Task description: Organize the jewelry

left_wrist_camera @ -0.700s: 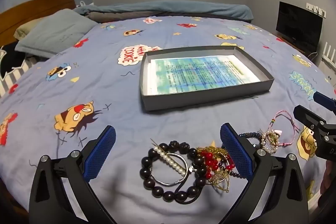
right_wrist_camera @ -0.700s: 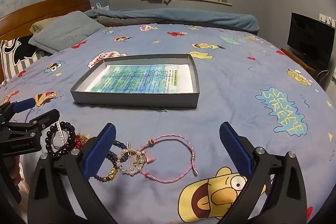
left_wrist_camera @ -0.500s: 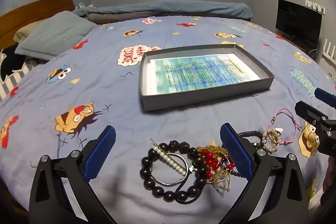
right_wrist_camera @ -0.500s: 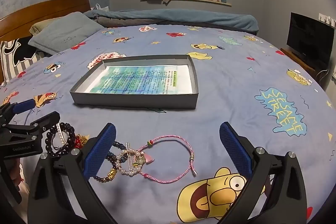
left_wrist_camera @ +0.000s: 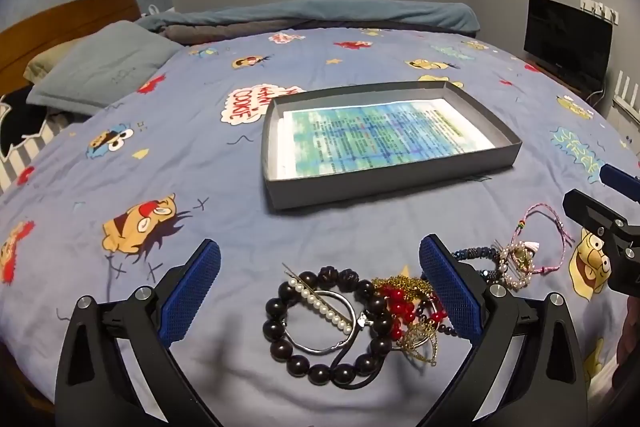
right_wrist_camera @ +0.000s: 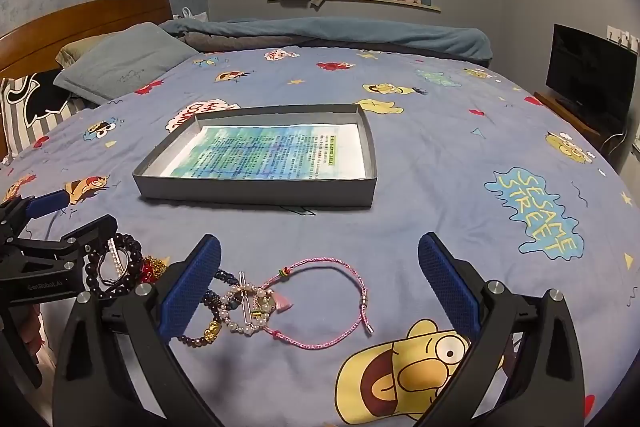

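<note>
Little has moved: both views drift slightly, jewelry unchanged on the bed (left_wrist_camera: 360, 235). Left gripper (left_wrist_camera: 320, 291) fingers wide apart, nothing held, hovering over dark bead bracelet (left_wrist_camera: 320, 323) tangled with red-gold pieces (left_wrist_camera: 408, 303) near edge, likely lined up for first pick. Right gripper (right_wrist_camera: 320, 291) also spread, unloaded, above pink cord bracelet (right_wrist_camera: 320, 303) and pearl cluster (right_wrist_camera: 244, 307). Gray tray (right_wrist_camera: 256, 187) sits farther back, nothing placed in it yet.

Both wrist views sit low over the bed (left_wrist_camera: 320, 219), facing the window — sharing the grey tray (right_wrist_camera: 256, 191) and jewelry.
</note>
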{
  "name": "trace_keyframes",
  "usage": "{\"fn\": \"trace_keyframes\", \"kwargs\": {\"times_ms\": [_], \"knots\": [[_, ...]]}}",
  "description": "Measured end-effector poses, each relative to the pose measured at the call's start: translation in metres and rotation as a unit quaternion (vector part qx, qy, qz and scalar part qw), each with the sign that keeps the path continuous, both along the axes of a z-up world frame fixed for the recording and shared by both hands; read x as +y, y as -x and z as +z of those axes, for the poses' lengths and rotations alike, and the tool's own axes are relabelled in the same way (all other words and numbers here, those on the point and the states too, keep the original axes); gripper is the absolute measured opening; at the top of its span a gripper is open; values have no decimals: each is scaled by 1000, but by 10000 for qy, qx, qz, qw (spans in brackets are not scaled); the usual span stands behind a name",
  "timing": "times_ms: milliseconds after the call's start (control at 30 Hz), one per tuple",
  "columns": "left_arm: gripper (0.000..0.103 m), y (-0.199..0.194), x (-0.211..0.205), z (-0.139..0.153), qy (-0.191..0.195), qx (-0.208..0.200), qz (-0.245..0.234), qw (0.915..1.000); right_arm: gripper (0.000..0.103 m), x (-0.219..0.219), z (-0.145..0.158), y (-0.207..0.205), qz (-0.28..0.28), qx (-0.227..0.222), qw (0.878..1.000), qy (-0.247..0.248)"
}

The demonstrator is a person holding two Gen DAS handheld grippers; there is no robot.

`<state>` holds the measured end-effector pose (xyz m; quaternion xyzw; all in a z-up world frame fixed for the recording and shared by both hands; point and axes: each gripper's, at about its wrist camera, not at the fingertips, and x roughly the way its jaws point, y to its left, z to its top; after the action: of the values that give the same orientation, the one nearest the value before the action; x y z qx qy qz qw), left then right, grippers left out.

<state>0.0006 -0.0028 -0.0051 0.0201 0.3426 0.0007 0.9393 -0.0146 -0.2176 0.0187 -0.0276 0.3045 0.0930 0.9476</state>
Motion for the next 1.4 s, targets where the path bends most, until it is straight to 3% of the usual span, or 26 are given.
{"fn": "trace_keyframes", "kwargs": {"times_ms": [1400], "knots": [[99, -2, -4, 0, 16, 66, 10, 10000, 98, -2, 0, 1, -13, -41, 10000, 11]]}}
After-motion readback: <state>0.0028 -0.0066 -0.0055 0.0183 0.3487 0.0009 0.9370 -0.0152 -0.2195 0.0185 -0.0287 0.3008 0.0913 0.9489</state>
